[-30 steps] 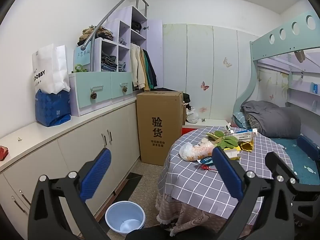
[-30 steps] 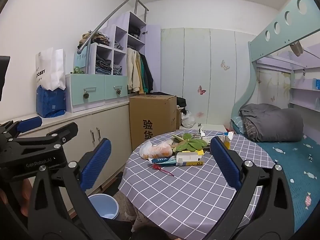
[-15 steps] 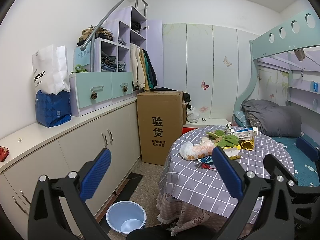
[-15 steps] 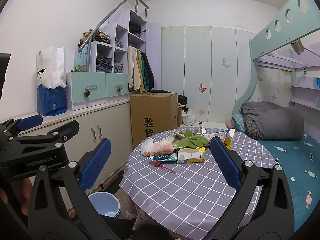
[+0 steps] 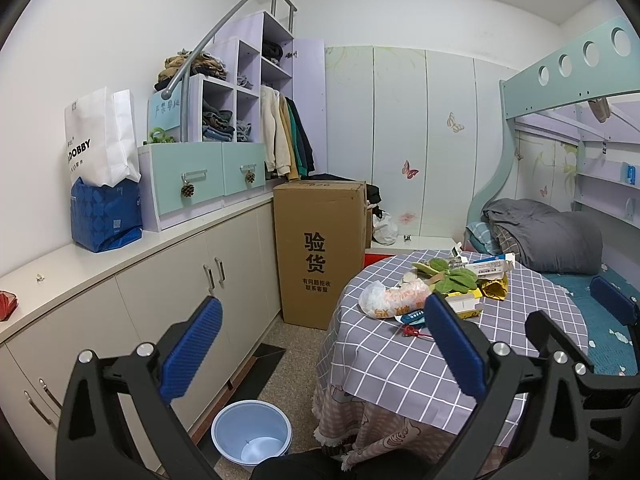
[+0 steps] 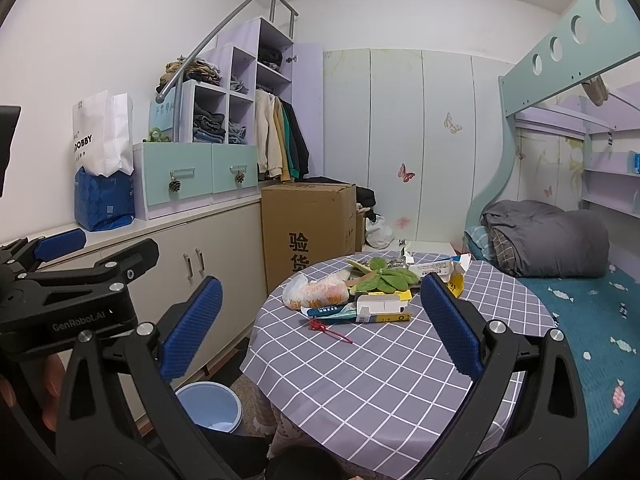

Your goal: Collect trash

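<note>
Trash [image 6: 360, 292] lies in a heap on the far half of the table [image 6: 380, 380], ahead of my right gripper [image 6: 320, 330] and well apart from it. My right fingers [image 6: 448, 320] stand wide apart with nothing between them, held above the near edge of the table. My left gripper [image 5: 322, 348] is also spread wide and empty, its fingers [image 5: 192, 346] hanging over the floor beside the table's left edge, with the heap ahead and to the right of them.

Nearest my right fingers in the heap is a red string [image 6: 330, 330], lying loose on the checked cloth. Just past it sit a blue wrapper [image 6: 328, 312] and a white and yellow carton [image 6: 384, 308], side by side and touching. Behind those rests a clear bag [image 6: 316, 292] with orange contents, and green leaves [image 6: 384, 278] spread to its right. A torn white box [image 6: 438, 268] and a yellow wrapper [image 6: 456, 284] lie at the far right of the heap.

Below my left fingers a blue bin [image 5: 252, 432] stands upright on the floor, between the cabinets [image 5: 160, 304] and the table. Farther on, a cardboard box [image 5: 320, 252] stands against the cabinets, and the bed [image 6: 592, 312] runs along the right of the table.
</note>
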{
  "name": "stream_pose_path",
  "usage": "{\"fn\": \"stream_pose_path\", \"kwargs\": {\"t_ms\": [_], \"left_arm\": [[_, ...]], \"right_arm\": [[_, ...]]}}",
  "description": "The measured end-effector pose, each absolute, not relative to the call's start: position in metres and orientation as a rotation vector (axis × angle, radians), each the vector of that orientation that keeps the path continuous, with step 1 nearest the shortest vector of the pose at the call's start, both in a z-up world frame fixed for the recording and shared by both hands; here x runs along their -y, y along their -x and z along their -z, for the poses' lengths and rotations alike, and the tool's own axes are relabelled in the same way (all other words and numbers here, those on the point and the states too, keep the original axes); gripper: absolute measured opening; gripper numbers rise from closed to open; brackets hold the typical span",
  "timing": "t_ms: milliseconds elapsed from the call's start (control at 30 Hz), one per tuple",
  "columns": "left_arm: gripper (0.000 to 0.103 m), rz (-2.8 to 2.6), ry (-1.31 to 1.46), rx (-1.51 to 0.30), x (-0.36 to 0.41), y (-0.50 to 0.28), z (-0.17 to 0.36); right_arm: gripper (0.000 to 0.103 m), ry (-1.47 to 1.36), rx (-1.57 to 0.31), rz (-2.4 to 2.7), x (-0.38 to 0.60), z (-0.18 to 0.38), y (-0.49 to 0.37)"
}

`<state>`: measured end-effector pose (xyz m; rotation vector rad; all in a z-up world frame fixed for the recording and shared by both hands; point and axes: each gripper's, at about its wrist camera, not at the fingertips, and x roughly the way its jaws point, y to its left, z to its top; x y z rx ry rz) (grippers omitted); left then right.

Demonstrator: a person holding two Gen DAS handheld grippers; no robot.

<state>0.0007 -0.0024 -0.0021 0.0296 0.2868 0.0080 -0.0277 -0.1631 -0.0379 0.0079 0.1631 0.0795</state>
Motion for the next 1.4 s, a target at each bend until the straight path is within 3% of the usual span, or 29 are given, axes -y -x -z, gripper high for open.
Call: {"fn": "stream_pose_path", "kwargs": {"t_ms": [1400], "left_arm": [[0.099, -0.010, -0.031, -0.301, 0.0016, -0.0003, 0.0114]], "right_arm": [[0.097, -0.020, -0.184, -0.087, 0.1601, 0.0455, 0.0277]]}}
